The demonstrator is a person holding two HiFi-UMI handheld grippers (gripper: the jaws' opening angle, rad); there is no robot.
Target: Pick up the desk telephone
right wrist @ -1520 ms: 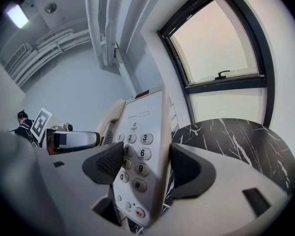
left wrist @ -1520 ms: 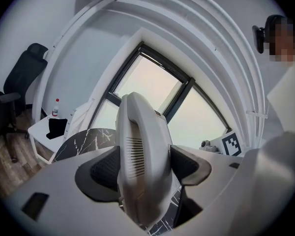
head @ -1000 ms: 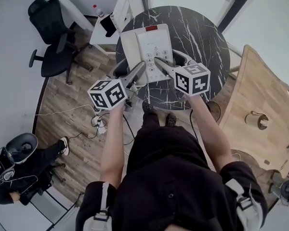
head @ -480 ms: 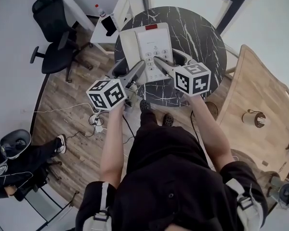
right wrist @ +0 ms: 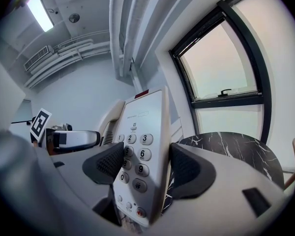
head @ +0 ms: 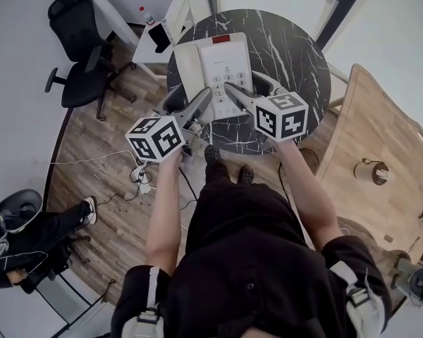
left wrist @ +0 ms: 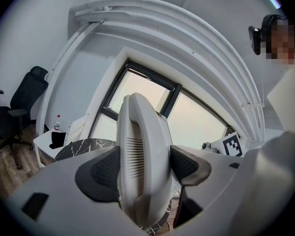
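A white desk telephone (head: 222, 65) with a keypad and its handset on the left side hangs above the round black marble table (head: 296, 55). My left gripper (head: 190, 101) is shut on the handset side, and the handset (left wrist: 140, 151) fills the space between its pads. On the keypad side my right gripper (head: 248, 84) is shut too, its pads pressing the telephone body (right wrist: 140, 146) by the number keys. In both gripper views the table (right wrist: 231, 144) lies below and behind the phone.
A black office chair (head: 77, 55) and a small white side table (head: 151, 44) with a bottle stand at the left. A wooden table (head: 381, 153) is at the right. Cables (head: 137, 178) lie on the wood floor, and a seated person (head: 21, 238) is at lower left.
Both grippers have lifted the telephone a little further off the table. In the last half second nothing has visibly moved.
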